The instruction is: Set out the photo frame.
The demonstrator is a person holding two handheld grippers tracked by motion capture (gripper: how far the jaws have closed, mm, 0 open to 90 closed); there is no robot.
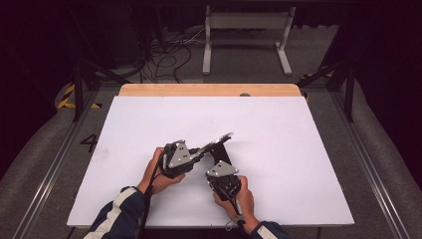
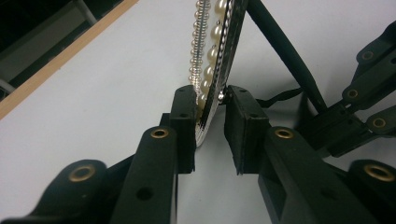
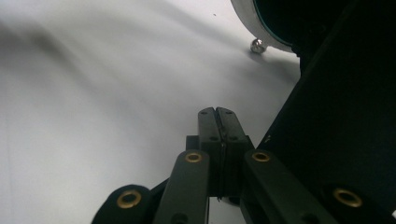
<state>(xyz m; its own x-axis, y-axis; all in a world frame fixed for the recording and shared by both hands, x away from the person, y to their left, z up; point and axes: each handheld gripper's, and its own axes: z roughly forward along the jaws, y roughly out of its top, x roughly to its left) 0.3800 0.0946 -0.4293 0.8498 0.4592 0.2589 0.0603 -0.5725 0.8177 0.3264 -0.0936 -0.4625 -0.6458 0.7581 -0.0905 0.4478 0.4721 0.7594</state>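
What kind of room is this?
Probably a lab recording station: a white-topped wooden table inside a dark metal frame, loose black cables on grey carpet, dark surroundings.

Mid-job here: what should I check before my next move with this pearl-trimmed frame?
1. Left gripper on the pearl-trimmed frame: ok, the rim sits between its pads.
2. Frame tilted up over the table: ok in the high view.
3. Right gripper shut with nothing in it: ok.
4. Right gripper touching the black stand: cannot tell.
5. Ball foot off the table: cannot tell.
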